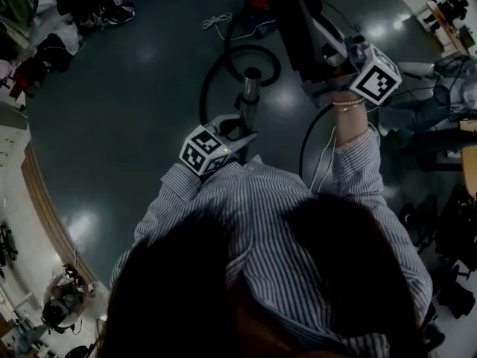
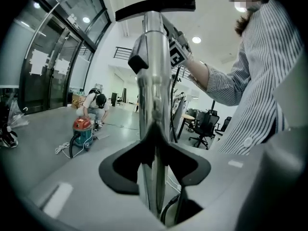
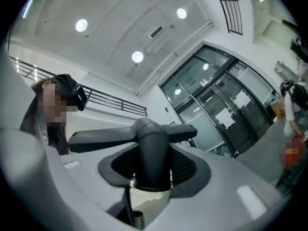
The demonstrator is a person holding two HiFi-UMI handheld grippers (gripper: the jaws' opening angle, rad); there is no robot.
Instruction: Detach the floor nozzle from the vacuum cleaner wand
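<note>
Floor nozzle (image 3: 144,134) first, since it's the thing nearest the person's face: it's up at about chest height on their right side, head bar lying crosswise, gripped by its dark neck. The right gripper (image 3: 153,170) has both pads clenched on that neck, just under the bar. Below the neck's lower rim I can see pale background and, lower down, the open mouth of a tube, so to my eye the joint has parted, or all but parted. From the head view it looks the same: the wand shows a bare round top, and the right hand is off to one side of it.

The left gripper (image 2: 155,167) is clamped on the chrome wand (image 2: 153,105), which stands roughly upright in front of the striped shirt.

So I'd call this the pull-off step, at or just past the point of release. What comes next, I reckon, is to draw the nozzle clear along the line of the tube without twisting it sideways, while the left hand holds the wand steady. Then the nozzle needs somewhere to be set down.

Further out, the black hose (image 1: 207,84) loops over the dark floor behind the wand. Well beyond that sits a red vacuum cleaner (image 2: 82,129), with someone crouched just behind it.
</note>
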